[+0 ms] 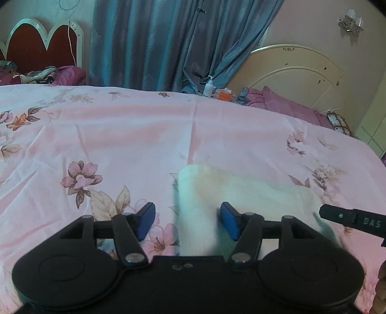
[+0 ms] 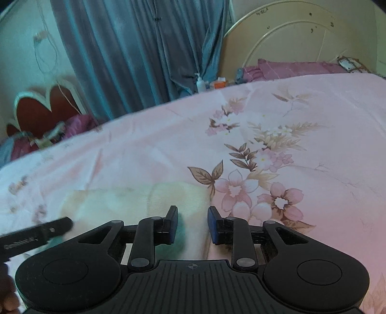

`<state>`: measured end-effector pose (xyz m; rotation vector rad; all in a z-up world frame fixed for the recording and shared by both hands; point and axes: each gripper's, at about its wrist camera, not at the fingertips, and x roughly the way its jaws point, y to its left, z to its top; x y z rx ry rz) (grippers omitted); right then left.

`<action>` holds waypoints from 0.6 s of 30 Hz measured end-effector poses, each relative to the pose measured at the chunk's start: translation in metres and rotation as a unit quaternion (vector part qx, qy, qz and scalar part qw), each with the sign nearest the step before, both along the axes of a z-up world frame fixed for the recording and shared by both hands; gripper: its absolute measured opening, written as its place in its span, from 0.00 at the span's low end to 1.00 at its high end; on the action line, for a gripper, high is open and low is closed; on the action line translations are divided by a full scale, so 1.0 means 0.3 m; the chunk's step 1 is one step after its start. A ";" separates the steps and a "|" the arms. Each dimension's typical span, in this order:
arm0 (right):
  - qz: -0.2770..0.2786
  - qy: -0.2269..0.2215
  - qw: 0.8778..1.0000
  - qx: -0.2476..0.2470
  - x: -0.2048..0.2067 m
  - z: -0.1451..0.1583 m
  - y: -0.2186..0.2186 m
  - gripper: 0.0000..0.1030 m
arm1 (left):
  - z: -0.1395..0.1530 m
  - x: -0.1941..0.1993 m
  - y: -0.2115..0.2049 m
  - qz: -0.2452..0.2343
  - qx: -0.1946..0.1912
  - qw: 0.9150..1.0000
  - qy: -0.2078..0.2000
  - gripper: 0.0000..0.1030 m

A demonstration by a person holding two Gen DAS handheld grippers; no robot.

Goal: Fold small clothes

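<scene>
Your left gripper [image 1: 187, 221] has its blue pads spread wide, pinching nothing; the pale folded cloth [image 1: 231, 190] lies on the bed just under and ahead of it, its left edge running up between the two pads, with the right pad over the fabric and the left pad over bare sheet. Your right gripper [image 2: 193, 224] stands partly open, its pads apart and also holding nothing; in its view the same cloth [image 2: 135, 200] sits low and to the left, its near right corner reaching in under the left pad, where a blurred green-tinted patch shows. Whether either pad touches the fabric you cannot tell, as the cloth is soft with blur. Each gripper's black tip pokes into the other's picture from the side, so the two flank the cloth closely. Around it spreads the pink floral bedsheet [image 1: 120, 135], with nothing lying between the grippers and the cloth. Farther out stand the blue curtain [image 1: 154, 41], a white pump bottle [image 1: 209, 86], a cream headboard [image 1: 296, 74] with purple pillows [image 1: 284, 103] below it, and a red scalloped headboard [image 1: 41, 46]. Only the left view shows the wall lamp [image 1: 351, 23]; only the right view shows the large flower print [image 2: 263, 169] right of the cloth.
</scene>
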<state>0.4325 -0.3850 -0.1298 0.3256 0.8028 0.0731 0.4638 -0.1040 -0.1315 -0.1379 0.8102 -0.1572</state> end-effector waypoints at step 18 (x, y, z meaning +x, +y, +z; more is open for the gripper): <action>0.059 -0.002 0.997 -0.051 -0.249 -0.029 0.125 0.26 | -0.010 -0.231 0.026 -0.024 0.004 1.000 0.005 0.56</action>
